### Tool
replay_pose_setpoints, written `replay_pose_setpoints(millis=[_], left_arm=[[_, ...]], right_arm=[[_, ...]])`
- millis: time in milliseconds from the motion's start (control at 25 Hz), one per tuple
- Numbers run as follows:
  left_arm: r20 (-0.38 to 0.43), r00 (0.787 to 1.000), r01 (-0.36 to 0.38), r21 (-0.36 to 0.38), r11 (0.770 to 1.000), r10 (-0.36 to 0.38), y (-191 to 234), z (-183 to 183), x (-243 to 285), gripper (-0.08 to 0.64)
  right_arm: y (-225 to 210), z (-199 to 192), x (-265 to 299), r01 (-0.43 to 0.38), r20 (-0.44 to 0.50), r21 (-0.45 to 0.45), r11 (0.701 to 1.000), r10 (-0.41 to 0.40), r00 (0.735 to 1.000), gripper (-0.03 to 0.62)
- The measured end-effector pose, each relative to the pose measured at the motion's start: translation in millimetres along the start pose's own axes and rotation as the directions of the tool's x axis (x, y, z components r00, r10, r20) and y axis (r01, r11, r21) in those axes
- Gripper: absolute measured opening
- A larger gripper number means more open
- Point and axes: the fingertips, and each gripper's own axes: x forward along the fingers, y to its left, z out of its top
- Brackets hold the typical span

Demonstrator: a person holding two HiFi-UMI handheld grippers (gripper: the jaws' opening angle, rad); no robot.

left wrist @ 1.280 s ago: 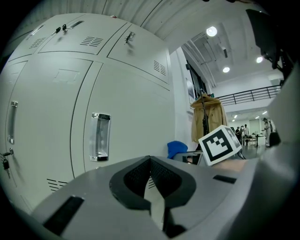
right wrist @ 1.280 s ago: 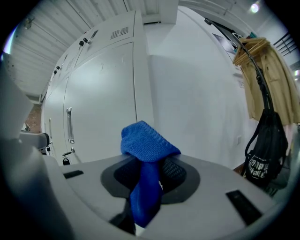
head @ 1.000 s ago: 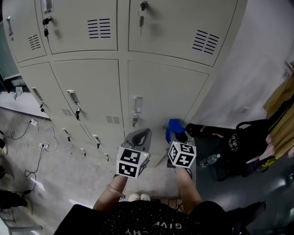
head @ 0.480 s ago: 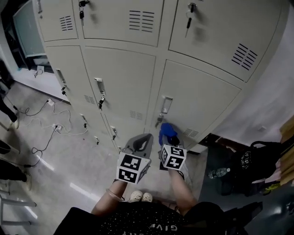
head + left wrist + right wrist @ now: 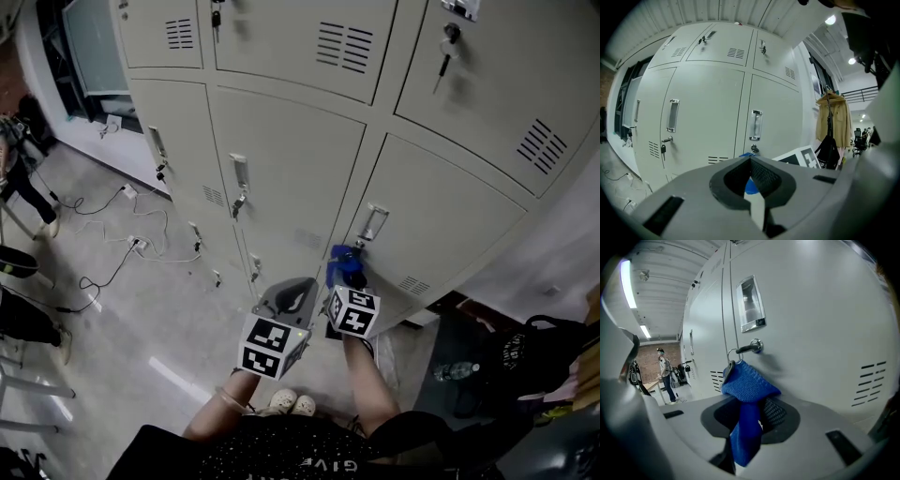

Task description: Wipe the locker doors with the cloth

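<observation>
While clamped between the closed jaws of the right gripper [image 5: 752, 420], hangs as one blue knitted cloth [image 5: 747, 394]: bunched into a peak on top, a narrow tail drooping below the jaws. Held low and close to the near right locker door [image 5: 441, 234], just under its lock. Over on the left, the left gripper [image 5: 752, 187], tips shut together, gripping nothing. Quick count: two grippers, one cloth. Right above the fabric, a key [image 5: 751, 347] stuck in the lock, ring and tag dangling beside the cloth's peak, right in the way. Higher up, a recessed handle [image 5: 751, 305]. Far left, cables [image 5: 112, 272] on the floor; far right, a black bag [image 5: 525, 352] and a water bottle [image 5: 448, 371].
</observation>
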Motion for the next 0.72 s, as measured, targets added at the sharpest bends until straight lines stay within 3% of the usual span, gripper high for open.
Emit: replay_pose_setpoints(millis=[360, 720], left_arm=[[-0.008, 0.999, 0.051, 0.031, 0.998, -0.051, -11.5, 3.2, 10.1, 0.006], [-0.005, 0.991, 0.134, 0.045, 0.99, -0.134, -38.8, 6.7, 26.1, 0.006]], right_arm=[[-9.3, 0.2, -4.5, 0.002, 0.003, -0.012, 1.0, -0.002, 1.0, 0.104], [-56.4, -3.4, -32.3, 0.101, 0.014, 0.037, 0.994, -0.102, 0.995, 0.104]])
